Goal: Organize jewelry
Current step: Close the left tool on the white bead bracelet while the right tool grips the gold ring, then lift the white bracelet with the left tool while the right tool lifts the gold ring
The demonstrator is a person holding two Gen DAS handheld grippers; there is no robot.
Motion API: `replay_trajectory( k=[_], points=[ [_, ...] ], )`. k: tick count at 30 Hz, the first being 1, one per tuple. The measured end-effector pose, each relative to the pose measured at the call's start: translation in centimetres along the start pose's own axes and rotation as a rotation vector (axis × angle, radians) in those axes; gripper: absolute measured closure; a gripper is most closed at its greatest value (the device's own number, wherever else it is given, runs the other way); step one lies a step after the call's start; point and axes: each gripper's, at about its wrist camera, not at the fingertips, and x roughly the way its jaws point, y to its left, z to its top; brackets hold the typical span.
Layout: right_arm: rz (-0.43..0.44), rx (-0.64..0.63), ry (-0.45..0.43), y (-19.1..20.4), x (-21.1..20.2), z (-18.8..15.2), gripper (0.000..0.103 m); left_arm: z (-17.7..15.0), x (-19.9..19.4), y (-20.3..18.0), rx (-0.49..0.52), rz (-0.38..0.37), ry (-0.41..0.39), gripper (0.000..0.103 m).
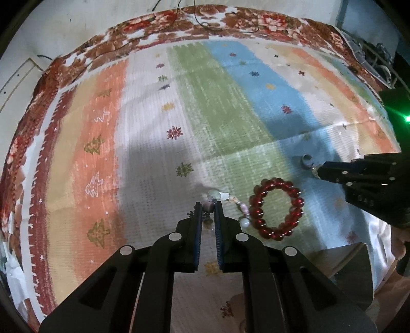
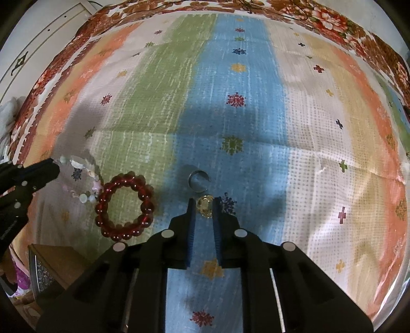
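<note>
A red bead bracelet [image 1: 276, 209] lies flat on the striped cloth; it also shows in the right wrist view [image 2: 124, 207]. A pale pastel bead bracelet [image 1: 232, 199] lies just left of it. My left gripper [image 1: 208, 205] is shut on one pinkish bead of the pale bracelet [image 2: 84, 179]. My right gripper [image 2: 204, 203] is shut on a small gold ring [image 2: 204, 205], low over the blue stripe. A silver ring [image 2: 197, 180] stands on the cloth just beyond the right fingertips; in the left wrist view the silver ring [image 1: 305, 161] sits by the right gripper [image 1: 315, 172].
The striped cloth [image 2: 256, 76] covers a bed with a red floral blanket [image 1: 205, 23] at its far edge. A brown box [image 2: 61, 258] with a dark lid sits at the near edge; it also shows in the left wrist view [image 1: 351, 271].
</note>
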Motion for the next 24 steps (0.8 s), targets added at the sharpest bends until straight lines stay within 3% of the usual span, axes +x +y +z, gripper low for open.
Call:
replay_trajectory(
  k=[6, 8, 9, 10, 24],
  points=[
    [-0.001, -0.004, -0.012, 0.3, -0.7, 0.1, 0.094, -0.1, -0.9, -0.5, -0.001, -0.001, -0.02, 0.094],
    [-0.019, -0.013, -0.003, 0.4, -0.4, 0.1, 0.086, -0.1, -0.9, -0.5, 0.002, 0.0, -0.016, 0.094],
    [-0.026, -0.013, 0.004, 0.3, 0.0, 0.1, 0.075, -0.2, -0.7, -0.5, 0.005, 0.004, -0.011, 0.094],
    [-0.024, -0.005, 0.011, 0.2, 0.3, 0.1, 0.072, -0.2, -0.7, -0.5, 0.006, 0.005, -0.008, 0.094],
    [-0.034, -0.003, 0.004, -0.4, 1.8, 0.3, 0.072, 0.0, -1.1, 0.1, -0.001, -0.013, -0.025, 0.094]
  ],
)
